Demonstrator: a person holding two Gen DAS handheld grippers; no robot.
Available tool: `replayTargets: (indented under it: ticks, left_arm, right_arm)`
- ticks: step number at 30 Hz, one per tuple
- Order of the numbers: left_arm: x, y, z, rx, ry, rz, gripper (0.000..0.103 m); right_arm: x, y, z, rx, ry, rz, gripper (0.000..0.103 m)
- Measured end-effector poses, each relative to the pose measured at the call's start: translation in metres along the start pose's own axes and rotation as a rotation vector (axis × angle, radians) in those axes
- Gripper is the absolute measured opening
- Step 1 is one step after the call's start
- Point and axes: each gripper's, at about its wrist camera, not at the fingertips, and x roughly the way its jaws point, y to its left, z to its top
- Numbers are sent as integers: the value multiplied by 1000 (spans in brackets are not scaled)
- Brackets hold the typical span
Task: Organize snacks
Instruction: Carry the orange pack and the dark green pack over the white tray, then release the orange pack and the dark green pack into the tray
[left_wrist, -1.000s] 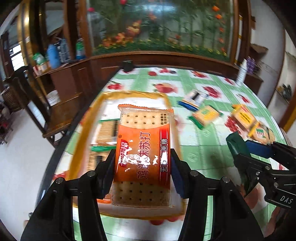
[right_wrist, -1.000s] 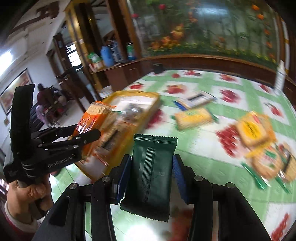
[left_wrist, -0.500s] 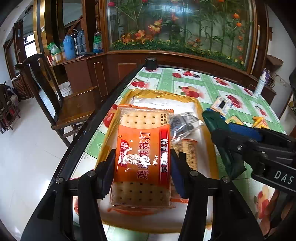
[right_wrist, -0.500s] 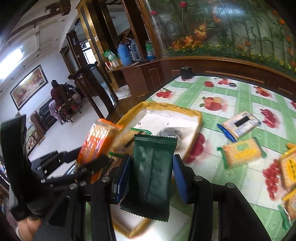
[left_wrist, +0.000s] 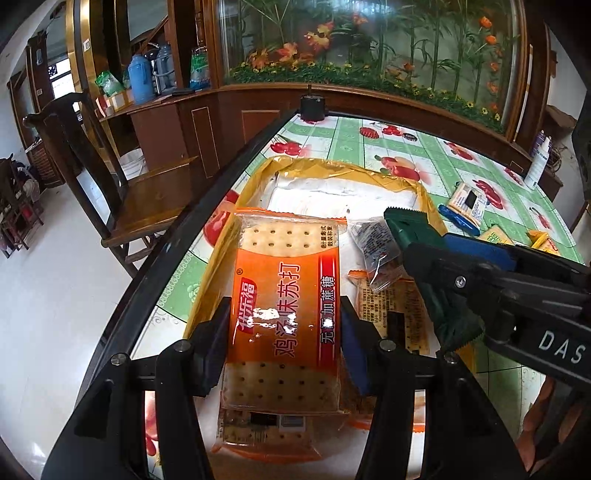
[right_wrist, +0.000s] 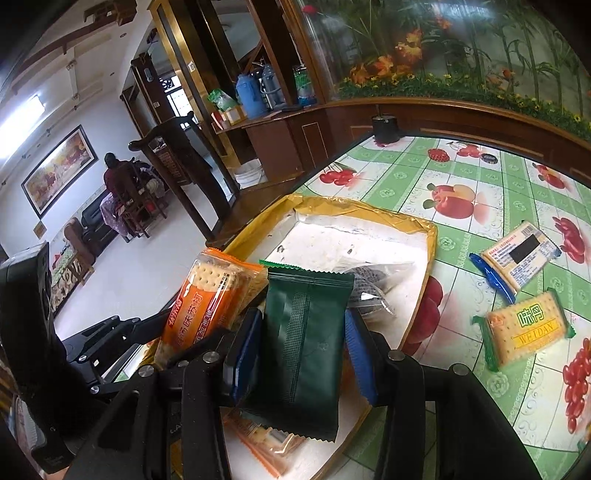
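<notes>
My left gripper (left_wrist: 282, 332) is shut on an orange cracker packet (left_wrist: 284, 314) and holds it over the near end of the gold-rimmed tray (left_wrist: 332, 168). The packet also shows in the right wrist view (right_wrist: 207, 302). My right gripper (right_wrist: 301, 350) is shut on a dark green snack packet (right_wrist: 304, 343) above the same tray (right_wrist: 430, 240), just right of the left gripper. The green packet's edge shows in the left wrist view (left_wrist: 410, 225). A clear dark-printed packet (left_wrist: 373, 240) and several orange cracker packets (left_wrist: 391, 306) lie in the tray.
On the green fruit-print tablecloth (right_wrist: 480, 184) right of the tray lie a blue-edged packet (right_wrist: 517, 254) and a yellow-green Weidan cracker packet (right_wrist: 524, 328). A black round object (right_wrist: 384, 127) stands at the table's far edge. A wooden chair (left_wrist: 110, 177) is left of the table.
Both grippers have moved left from the open tablecloth to above the tray, each still holding its packet. The right gripper has come close beside the left.
</notes>
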Motion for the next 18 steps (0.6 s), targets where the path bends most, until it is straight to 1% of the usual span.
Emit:
replayTargets:
  ticks: [6,13,18]
  left_arm:
    - [4,-2,1,-2,13,6,53]
    - [3,-3,1,2,0,31,53]
    - [1,-3,0,-8,-4,31,54]
  right_arm:
    - [10,-5,2,5,12,-6,47]
    - [13,-6,3,7,12,-5,47]
    - [13,-9,3,12,8,-7,47]
